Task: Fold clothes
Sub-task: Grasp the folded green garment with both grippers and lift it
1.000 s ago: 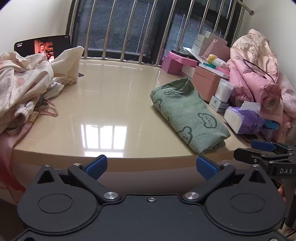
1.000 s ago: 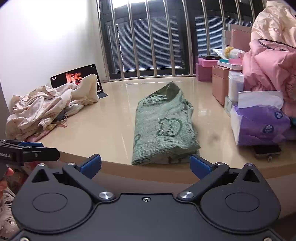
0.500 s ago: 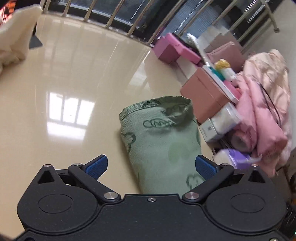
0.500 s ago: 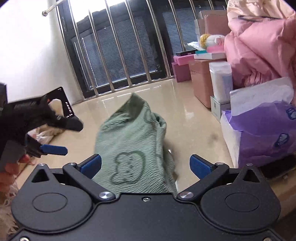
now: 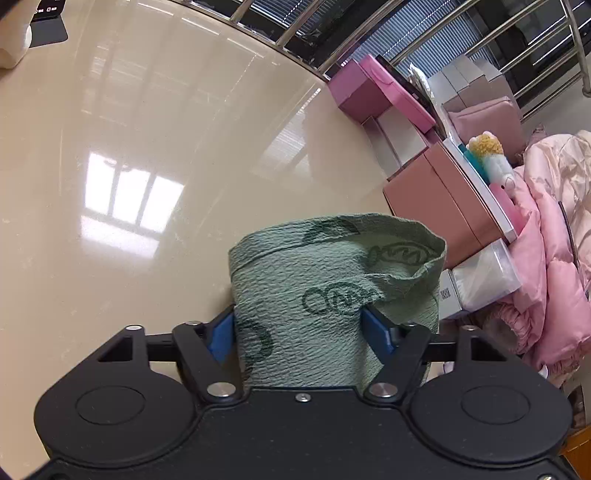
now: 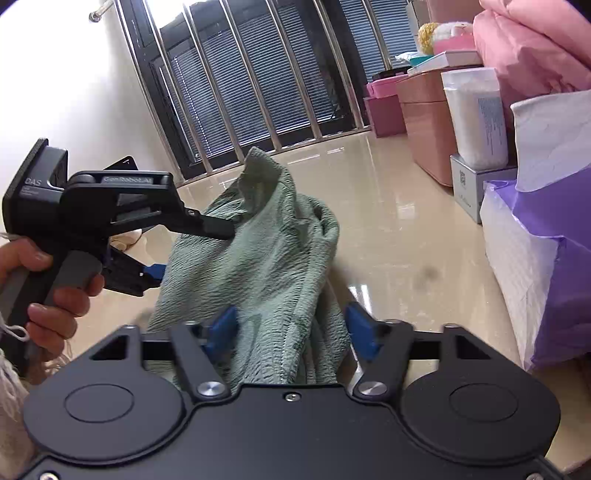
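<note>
The green towel (image 5: 332, 291) w/ the bear print is lying on the glossy beige counter (image 5: 147, 155), toward its right side & near the front edge, bunched up rather than flat. The left gripper (image 5: 297, 328) is sitting w/ its blue pads (image 5: 221, 334) on either side of the cloth, jaws narrowed and pressing the fabric between them; the right wrist view is showing the same tool (image 6: 184, 243) from the side, upper finger dug into the towel (image 6: 266, 251) and lower blue tip against its left edge, w/ the person's hand (image 6: 48, 291) squeezing the grey trigger. The right gripper (image 6: 291, 328) is straddling the near end of the towel, folds of cloth hanging between its blue pads (image 6: 360, 330); the jaws are about half-way in, and I cannot tell whether they're actually pinching or only framing the fabric. The far end of the towel is sticking up in a peak toward the window bars (image 6: 258, 74). Along the counter's right edge are standing pink boxes (image 5: 439, 199), a clear tub (image 6: 476, 114) on a small white box, and a purple tissue pack (image 6: 543, 258), close to the towel but not touching. Pink bedding (image 5: 557, 258) is piling up behind those. At the far left corner a dark tablet (image 5: 44, 22) is just showing.
</note>
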